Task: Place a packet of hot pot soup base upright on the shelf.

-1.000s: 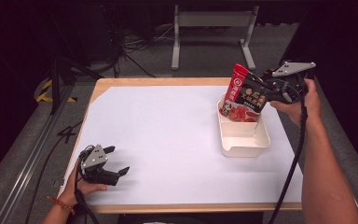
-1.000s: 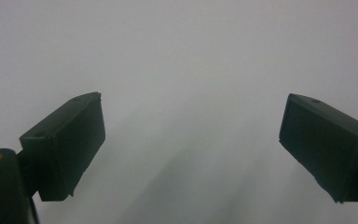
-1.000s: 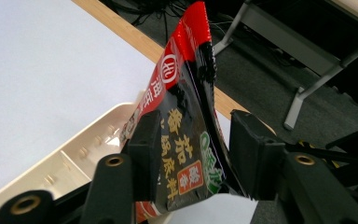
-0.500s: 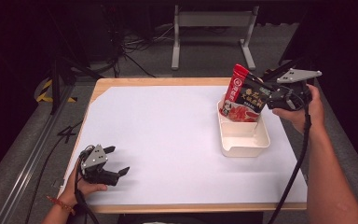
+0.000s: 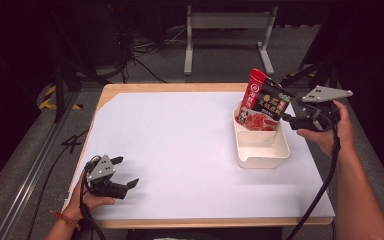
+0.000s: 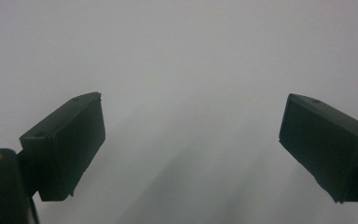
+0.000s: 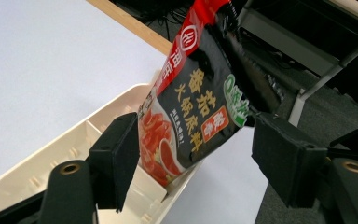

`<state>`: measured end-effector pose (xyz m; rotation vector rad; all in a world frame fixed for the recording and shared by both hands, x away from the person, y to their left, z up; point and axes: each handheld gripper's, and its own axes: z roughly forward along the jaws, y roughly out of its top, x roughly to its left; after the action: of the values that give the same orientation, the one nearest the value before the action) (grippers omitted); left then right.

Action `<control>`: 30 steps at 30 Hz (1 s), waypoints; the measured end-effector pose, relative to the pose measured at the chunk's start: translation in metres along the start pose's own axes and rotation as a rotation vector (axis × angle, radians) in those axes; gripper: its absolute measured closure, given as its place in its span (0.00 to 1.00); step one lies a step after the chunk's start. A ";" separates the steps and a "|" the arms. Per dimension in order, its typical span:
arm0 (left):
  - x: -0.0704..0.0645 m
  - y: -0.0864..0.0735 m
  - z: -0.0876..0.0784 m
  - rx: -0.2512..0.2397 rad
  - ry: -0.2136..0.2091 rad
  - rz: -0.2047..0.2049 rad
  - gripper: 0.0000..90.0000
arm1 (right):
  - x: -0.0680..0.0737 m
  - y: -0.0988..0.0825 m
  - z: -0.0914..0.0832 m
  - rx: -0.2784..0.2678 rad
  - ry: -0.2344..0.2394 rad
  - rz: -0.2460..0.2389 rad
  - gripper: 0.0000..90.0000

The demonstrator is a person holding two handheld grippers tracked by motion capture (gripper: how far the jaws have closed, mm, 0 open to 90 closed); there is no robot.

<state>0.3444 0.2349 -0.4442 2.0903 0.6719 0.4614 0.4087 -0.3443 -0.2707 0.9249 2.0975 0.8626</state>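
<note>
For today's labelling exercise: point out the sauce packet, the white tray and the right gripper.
sauce packet (image 5: 263,104), high view, on its dark printed front.
white tray (image 5: 261,160), high view, on its near rim.
right gripper (image 7: 193,156), right gripper view, midway between its two jaw tips.

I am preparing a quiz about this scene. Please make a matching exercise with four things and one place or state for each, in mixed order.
Things:
1. red and black printed sauce packet
2. cream plastic divided tray
3. left gripper
4. right gripper

Places or states:
A. near the table's front left corner, jaws open on nothing
B. jaws apart beside the packet
C. leaning upright in the tray's far end
D. flat on the white table's right side

Pairs: 1-C, 2-D, 3-A, 4-B
</note>
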 end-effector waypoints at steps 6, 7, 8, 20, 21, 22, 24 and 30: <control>0.000 0.000 0.000 -0.001 0.002 -0.004 0.09 | 0.004 -0.012 -0.004 0.002 0.007 0.001 0.34; 0.000 0.000 0.000 0.000 0.002 -0.004 0.09 | 0.004 -0.014 -0.005 0.004 0.009 0.000 0.34; 0.000 0.000 0.000 -0.001 0.002 -0.004 0.09 | 0.005 -0.016 -0.006 0.006 0.006 -0.002 0.33; 0.000 0.000 -0.001 -0.006 0.002 -0.006 0.09 | 0.016 -0.036 -0.013 0.017 0.013 -0.026 0.31; 0.000 0.000 -0.001 -0.006 0.002 -0.006 0.09 | 0.017 -0.038 -0.014 0.017 0.016 -0.029 0.31; 0.000 0.000 -0.001 -0.008 0.003 -0.005 0.09 | 0.018 -0.039 -0.014 0.015 0.016 -0.028 0.30; 0.000 0.000 -0.002 -0.011 0.003 -0.004 0.09 | 0.021 -0.044 -0.014 0.015 0.016 -0.034 0.30; 0.000 0.000 -0.002 -0.011 0.003 -0.006 0.09 | 0.027 -0.057 -0.017 0.007 0.023 -0.040 0.28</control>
<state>0.3433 0.2361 -0.4433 2.0771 0.6753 0.4646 0.3617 -0.3575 -0.3139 0.8779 2.1325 0.8494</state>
